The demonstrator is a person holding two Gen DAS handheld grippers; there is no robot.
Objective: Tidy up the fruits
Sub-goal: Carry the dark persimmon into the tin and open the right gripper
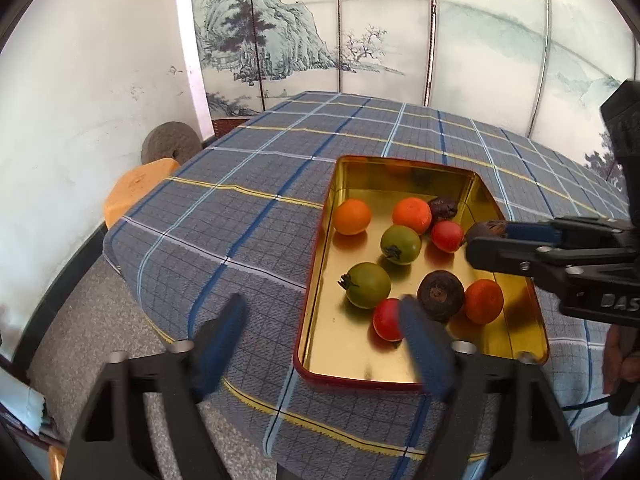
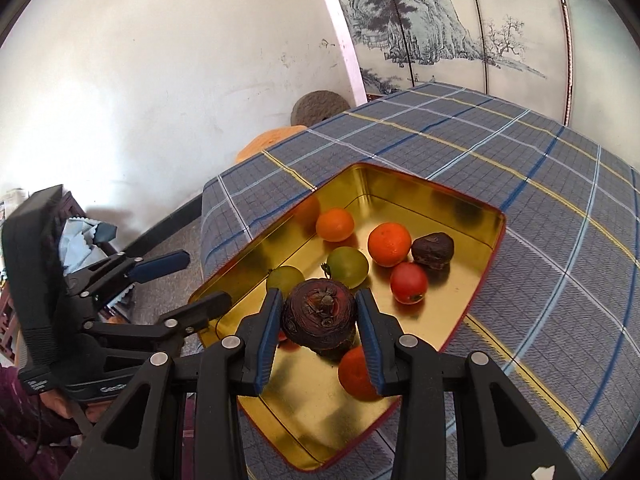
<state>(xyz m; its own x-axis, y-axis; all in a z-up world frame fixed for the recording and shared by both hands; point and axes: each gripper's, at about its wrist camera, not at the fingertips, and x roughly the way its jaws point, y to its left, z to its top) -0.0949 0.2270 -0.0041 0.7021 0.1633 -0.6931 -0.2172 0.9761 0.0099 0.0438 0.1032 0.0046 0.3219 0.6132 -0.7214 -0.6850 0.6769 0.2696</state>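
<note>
Right claw: your right gripper (image 2: 318, 320) is clenched on a dark brown wrinkled fruit (image 2: 319, 314); both blue pads press its sides, and it hangs over the near part of the tin.
Left claw: your left gripper (image 1: 320, 320) is released, jaws wide apart, nothing between them. One blue finger (image 1: 222, 332) shows over the cloth left of the tin, the other (image 1: 426, 344) over the tin's near edge; both are blurred.
Tin: a gold-lined rectangular tin (image 1: 320, 276) with a red outer rim lies open on the checked blue-grey tablecloth (image 1: 224, 216).
Fruit in tin, left wrist view: two orange fruits at the back (image 1: 352, 216) (image 1: 412, 215), a third orange one (image 1: 483, 301) near the right wall.
Green fruit: two green ones with dark stems, one mid-tin (image 1: 400, 244), one nearer (image 1: 368, 285).
Red fruit: one red fruit (image 1: 447, 236) beside the right gripper's tip, another (image 1: 387, 320) partly behind your left finger.
Dark fruit: one shrivelled dark piece (image 1: 443, 208) at the far right, one round dark one (image 1: 440, 295) touching the near orange fruit.
Held fruit, left wrist view: it shows as a dark lump at the right gripper's tip, above the tin's right wall.
Surroundings: a painted landscape screen (image 1: 360, 28) stands behind the table; a round grey stone (image 1: 171, 142) and an orange block (image 1: 136, 188) sit off the table's far left corner.
Person: a hand (image 1: 618, 354) shows at the right edge, on the right gripper's handle.
</note>
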